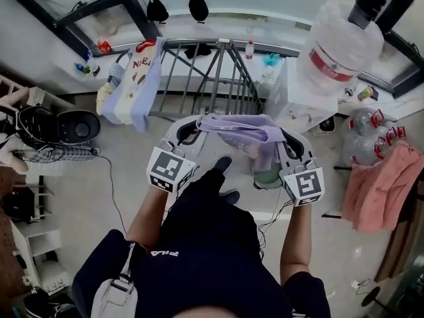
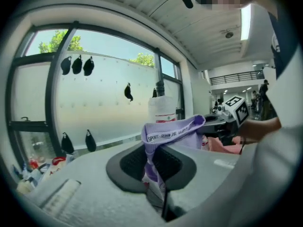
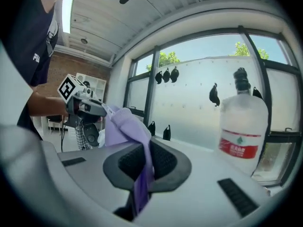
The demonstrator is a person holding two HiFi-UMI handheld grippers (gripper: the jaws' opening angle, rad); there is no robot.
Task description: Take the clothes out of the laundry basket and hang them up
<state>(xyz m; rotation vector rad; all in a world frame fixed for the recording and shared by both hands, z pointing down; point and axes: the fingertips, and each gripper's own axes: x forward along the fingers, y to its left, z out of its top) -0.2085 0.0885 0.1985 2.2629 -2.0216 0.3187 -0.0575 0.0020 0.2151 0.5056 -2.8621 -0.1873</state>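
A lilac garment [image 1: 242,132] with a printed white waistband is stretched between my two grippers, held up in front of the person. My left gripper [image 1: 192,130] is shut on one end of it; in the left gripper view the cloth [image 2: 170,134] rises out of the closed jaws [image 2: 158,167]. My right gripper [image 1: 286,144] is shut on the other end, and the fabric [image 3: 128,129] hangs down through its closed jaws [image 3: 144,174]. Beyond the garment stands a metal drying rack [image 1: 212,78]. A greenish container [image 1: 267,175] shows on the floor under the garment; I cannot tell what it is.
Pale clothes [image 1: 136,85] hang on the rack's left end. A big water bottle [image 1: 341,52] stands on a white stand at right, with a pink cloth [image 1: 381,184] draped further right. A dark appliance [image 1: 63,126] and shelves sit at left. Windows run behind the rack.
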